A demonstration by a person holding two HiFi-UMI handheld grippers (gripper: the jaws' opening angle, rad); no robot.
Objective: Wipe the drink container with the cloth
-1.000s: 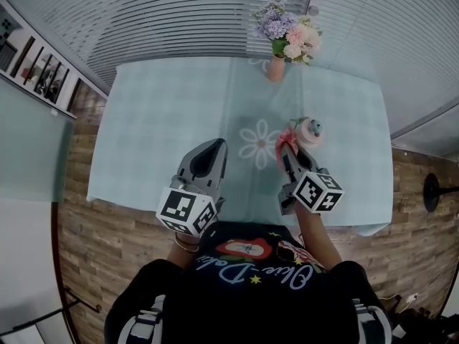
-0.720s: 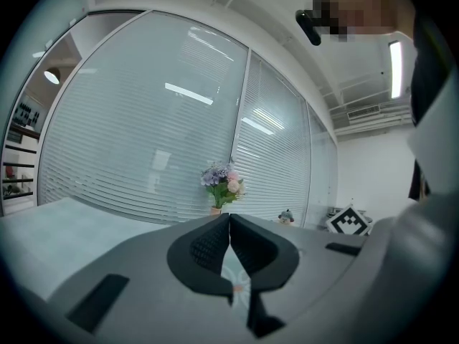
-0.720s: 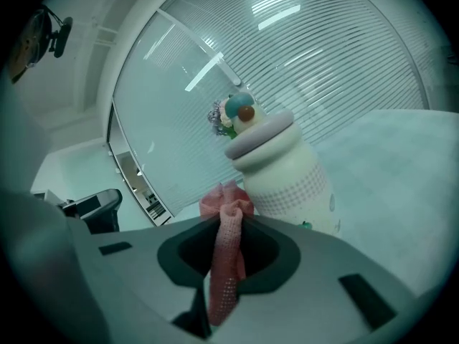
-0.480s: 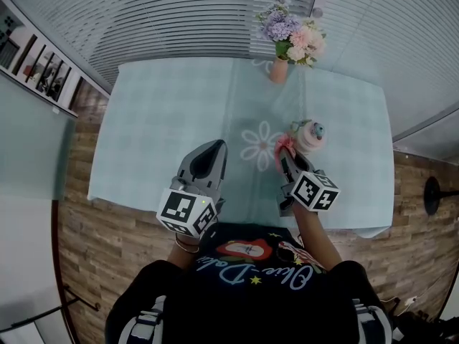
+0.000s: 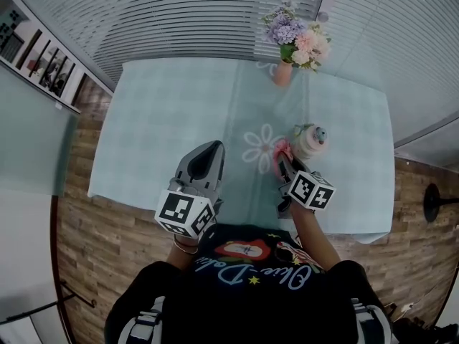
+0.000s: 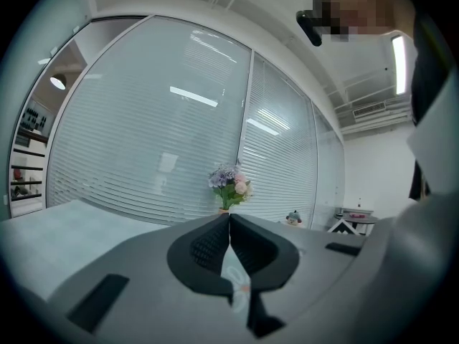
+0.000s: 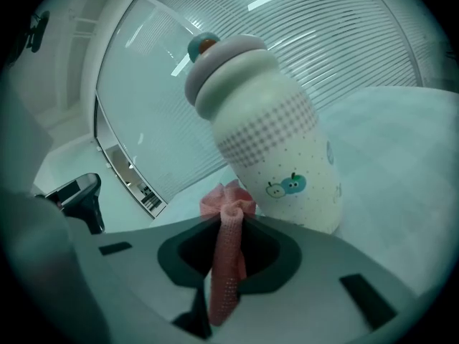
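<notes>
A cream drink bottle (image 5: 310,140) (image 7: 272,138) with a pale pink lid and small apple print stands on the table right of the flower pattern. My right gripper (image 5: 283,158) (image 7: 229,217) is shut on a pink cloth (image 5: 281,149) (image 7: 226,253), whose bunched end sticks out by the bottle's lower left side. Whether the cloth touches the bottle is unclear. My left gripper (image 5: 212,149) (image 6: 229,224) hangs over the table's near left part, shut with nothing between its jaws.
A pink vase of flowers (image 5: 292,43) (image 6: 228,186) stands at the table's far edge. The light blue tablecloth (image 5: 165,120) bears a white flower print (image 5: 259,146). Glass walls with blinds surround the table; wood floor (image 5: 93,235) lies around it.
My right gripper with the cloth has drawn back slightly toward me, down the bottle's left side. The left gripper has stayed put.
</notes>
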